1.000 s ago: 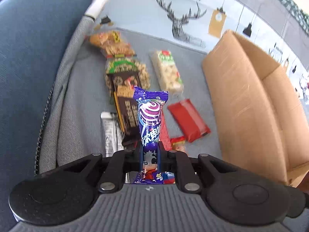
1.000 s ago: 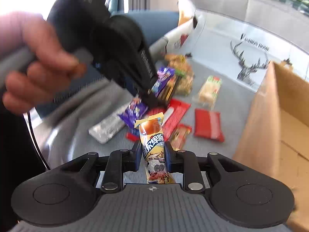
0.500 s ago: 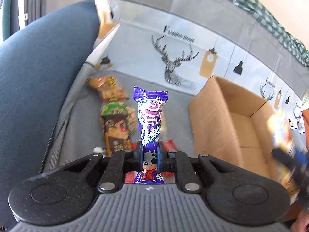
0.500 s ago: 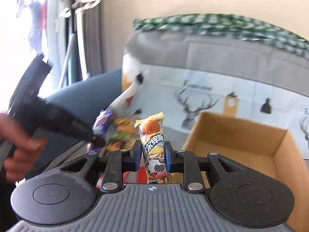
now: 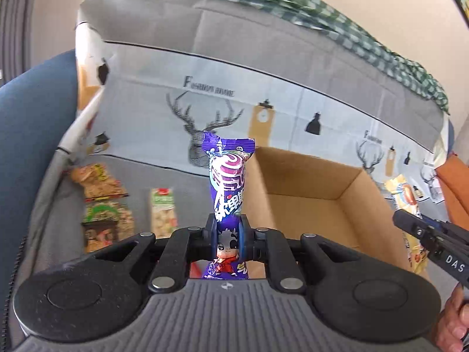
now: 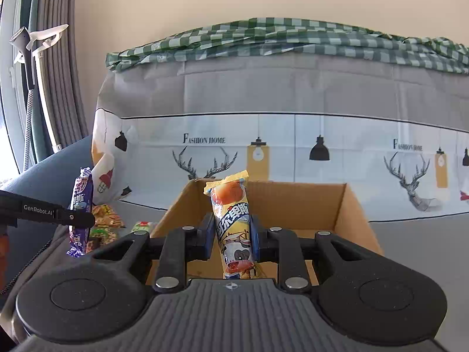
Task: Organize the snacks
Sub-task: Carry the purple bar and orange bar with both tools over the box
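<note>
Purple candy packet (image 5: pixel 227 193) stands upright, pinched by the left tongs (image 5: pixel 227 236) beside the cardboard box (image 5: pixel 307 176); right tongs (image 6: pixel 231 236) clamp an orange-yellow packet (image 6: pixel 233 220) (upright too) before that box.

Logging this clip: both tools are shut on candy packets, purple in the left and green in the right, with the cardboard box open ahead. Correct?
Not quite. The right tool grips a yellow-orange packet, not a green one, as the right wrist view shows. The rest holds: the left tool is shut on the purple packet, and the cardboard box stands open ahead.
</note>
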### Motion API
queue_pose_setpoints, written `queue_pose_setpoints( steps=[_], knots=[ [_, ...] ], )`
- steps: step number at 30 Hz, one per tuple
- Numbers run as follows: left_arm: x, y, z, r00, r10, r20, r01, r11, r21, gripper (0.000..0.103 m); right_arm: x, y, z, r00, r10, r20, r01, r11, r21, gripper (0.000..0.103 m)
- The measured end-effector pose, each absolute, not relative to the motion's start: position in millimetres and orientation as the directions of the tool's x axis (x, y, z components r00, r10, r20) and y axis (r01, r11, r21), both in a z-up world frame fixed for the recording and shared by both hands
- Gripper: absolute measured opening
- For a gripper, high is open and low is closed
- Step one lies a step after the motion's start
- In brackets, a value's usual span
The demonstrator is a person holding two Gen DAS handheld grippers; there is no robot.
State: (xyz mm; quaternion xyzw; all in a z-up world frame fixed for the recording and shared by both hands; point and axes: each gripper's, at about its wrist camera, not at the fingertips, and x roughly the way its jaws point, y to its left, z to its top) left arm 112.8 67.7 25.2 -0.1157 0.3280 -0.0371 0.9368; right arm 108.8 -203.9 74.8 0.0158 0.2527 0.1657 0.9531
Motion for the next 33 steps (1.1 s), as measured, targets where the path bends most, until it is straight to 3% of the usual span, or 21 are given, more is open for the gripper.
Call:
queue_pose_setpoints(
  steps=[16,33],
  knots=[
    [123,-16,10,0.761,-0.256,-0.596,0.187,0.967,-0.175,0.014,106,-246,60,0.832,0.218,-0.510,-0.226,0.973,0.048,0.026],
    [119,-19,9,0.763,-0.271,-0.587,0.213,0.963,-0.168,0.014,105,-242,59,0.830,0.213,-0.516,-0.229,0.973,0.032,0.026]
  ],
)
